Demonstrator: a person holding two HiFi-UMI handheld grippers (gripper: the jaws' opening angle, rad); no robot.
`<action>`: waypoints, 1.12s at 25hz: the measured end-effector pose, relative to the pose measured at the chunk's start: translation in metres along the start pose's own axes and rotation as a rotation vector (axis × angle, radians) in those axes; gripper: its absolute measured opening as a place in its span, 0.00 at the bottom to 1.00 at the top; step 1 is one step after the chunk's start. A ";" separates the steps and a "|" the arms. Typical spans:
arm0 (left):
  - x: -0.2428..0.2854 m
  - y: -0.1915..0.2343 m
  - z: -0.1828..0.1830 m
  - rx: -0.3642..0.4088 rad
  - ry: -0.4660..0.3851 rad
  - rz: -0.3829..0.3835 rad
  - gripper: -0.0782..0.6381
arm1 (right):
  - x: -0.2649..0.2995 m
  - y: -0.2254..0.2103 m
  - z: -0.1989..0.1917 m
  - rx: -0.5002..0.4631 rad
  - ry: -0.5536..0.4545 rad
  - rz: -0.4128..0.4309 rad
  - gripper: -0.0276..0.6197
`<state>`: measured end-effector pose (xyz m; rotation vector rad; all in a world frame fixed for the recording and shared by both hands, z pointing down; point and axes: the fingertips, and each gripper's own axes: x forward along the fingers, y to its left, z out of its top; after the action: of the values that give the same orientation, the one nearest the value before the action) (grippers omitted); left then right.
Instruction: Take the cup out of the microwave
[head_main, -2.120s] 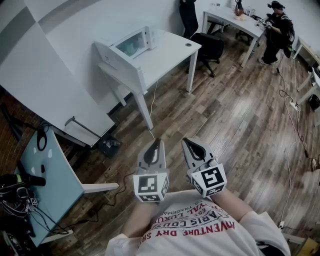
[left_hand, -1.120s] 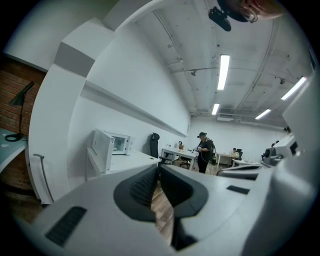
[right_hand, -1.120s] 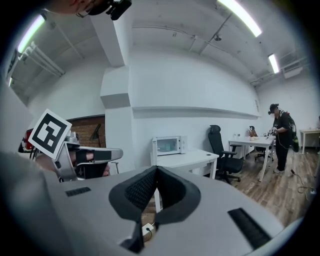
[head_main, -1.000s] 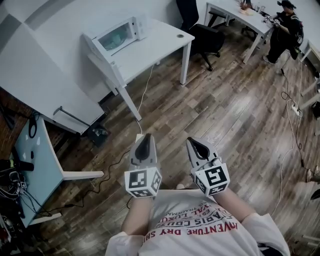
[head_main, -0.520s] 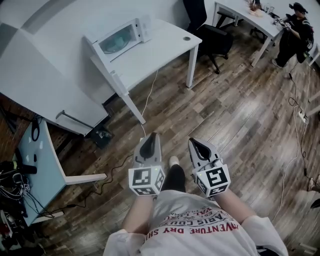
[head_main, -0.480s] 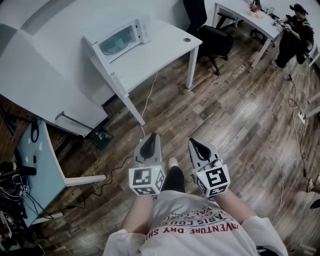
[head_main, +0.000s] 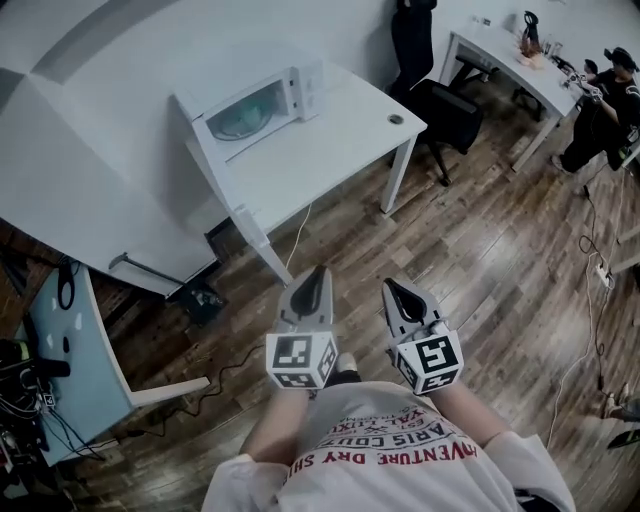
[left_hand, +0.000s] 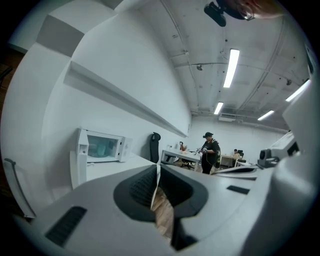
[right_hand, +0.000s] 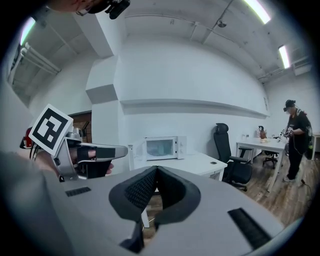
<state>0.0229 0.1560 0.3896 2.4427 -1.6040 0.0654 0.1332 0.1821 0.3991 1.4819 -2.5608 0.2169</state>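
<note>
- While the left gripper (head_main: 320, 272) and right gripper (head_main: 390, 288) are closed, empty, the white box-shaped microwave (head_main: 262, 103) stands far off;
- pale teal cup (head_main: 240, 120) inside, barely visible: likely light, stiff, slick; pinch its wall.

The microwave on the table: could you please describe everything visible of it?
The microwave is a white box with a teal-tinted window and a control strip on its right. Its door looks shut; the contents are unclear. It stands upright at the table corner by the wall, touching nothing else.
</note>
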 end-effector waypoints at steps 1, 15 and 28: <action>0.008 0.007 0.003 0.003 -0.003 0.001 0.15 | 0.012 -0.002 0.003 -0.001 0.000 0.006 0.06; 0.085 0.075 0.003 -0.032 0.010 0.121 0.15 | 0.142 -0.025 0.012 -0.008 0.022 0.169 0.06; 0.226 0.123 0.059 -0.065 -0.059 0.382 0.15 | 0.281 -0.113 0.076 -0.091 0.010 0.446 0.06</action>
<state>-0.0028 -0.1064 0.3860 2.0774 -2.0432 0.0018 0.0876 -0.1267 0.3924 0.8597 -2.8170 0.1597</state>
